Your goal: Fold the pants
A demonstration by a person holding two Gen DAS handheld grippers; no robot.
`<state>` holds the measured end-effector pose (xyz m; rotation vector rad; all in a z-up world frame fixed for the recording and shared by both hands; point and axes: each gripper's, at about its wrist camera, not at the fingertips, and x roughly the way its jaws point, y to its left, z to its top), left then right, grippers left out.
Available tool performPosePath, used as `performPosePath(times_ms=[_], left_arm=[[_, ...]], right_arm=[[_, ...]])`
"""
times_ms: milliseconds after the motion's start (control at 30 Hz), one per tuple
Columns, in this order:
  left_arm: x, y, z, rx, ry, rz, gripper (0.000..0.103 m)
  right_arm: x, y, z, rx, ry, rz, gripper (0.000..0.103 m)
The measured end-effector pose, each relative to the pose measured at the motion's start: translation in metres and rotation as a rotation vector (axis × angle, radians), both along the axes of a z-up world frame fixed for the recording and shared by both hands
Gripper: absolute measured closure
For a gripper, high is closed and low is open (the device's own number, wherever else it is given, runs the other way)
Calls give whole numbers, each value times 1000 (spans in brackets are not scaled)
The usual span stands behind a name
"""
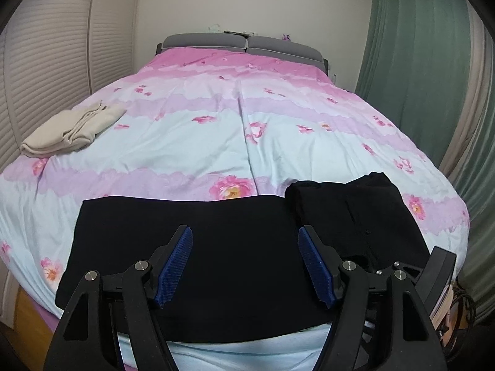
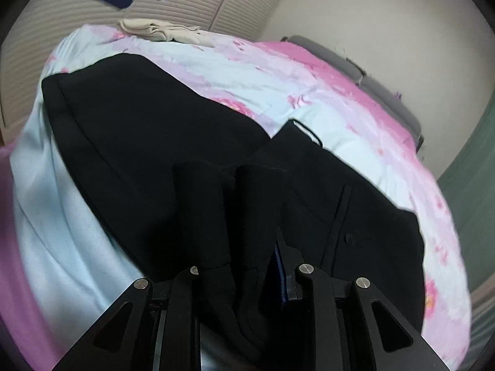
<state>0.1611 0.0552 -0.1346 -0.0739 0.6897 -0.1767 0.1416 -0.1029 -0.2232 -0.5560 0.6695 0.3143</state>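
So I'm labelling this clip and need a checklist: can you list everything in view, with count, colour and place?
black pants: one, black, spread flat across the near edge of the bed, waist end bunched at the right
beige garment: one, beige, folded, far left side of the bed
duvet: one, pink, lilac and pale blue with flowers, covering the bed
headboard: one, grey, two padded sections, far end of the bed
curtain: one, green, right of the bed
louvred doors: cream, left of the bed
left gripper: one, black with blue pads, jaws apart and empty above the pants
right gripper: one, black, jaws closed on a fold of the pants
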Motion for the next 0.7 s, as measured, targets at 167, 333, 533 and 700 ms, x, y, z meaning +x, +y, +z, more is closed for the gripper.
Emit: performPosePath(times_ms=[167,333,533,700], left_arm=[[-5,-5,0,1,-10,-26,33],[-6,-1,-2,0,2,-18,33],[-9,10,-2,10,6,1,33],[-13,20,-3,14,11,10,33]], right_arm=[[0,-3,-7,14,26,-3,77],[0,-3,-8,18,47,7,75],[-5,1,-4,-2,37,-14,71],[-13,-2,3,69,62,-30,58]])
